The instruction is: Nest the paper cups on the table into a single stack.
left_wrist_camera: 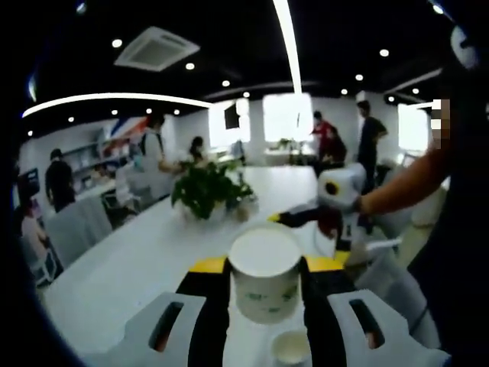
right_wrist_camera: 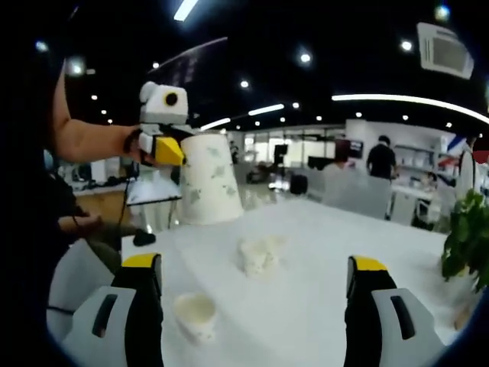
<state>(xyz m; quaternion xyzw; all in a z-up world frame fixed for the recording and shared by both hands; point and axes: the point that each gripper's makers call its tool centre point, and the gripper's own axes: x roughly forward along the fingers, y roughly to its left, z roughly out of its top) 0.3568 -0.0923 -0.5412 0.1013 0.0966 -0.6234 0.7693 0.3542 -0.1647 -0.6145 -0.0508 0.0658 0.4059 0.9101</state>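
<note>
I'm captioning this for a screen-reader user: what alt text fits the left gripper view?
A large paper cup is clamped between the left gripper's jaws above a white table, with a small cup below it. The right gripper, held by a person's arm, and a potted plant lie beyond.

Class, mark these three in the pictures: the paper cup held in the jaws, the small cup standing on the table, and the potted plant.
paper cup (left_wrist_camera: pixel 266 287), left gripper view, on its patterned side wall.
small cup (right_wrist_camera: pixel 195 315), right gripper view, on its outer wall.
potted plant (left_wrist_camera: pixel 208 187), left gripper view, on its leaves.
</note>
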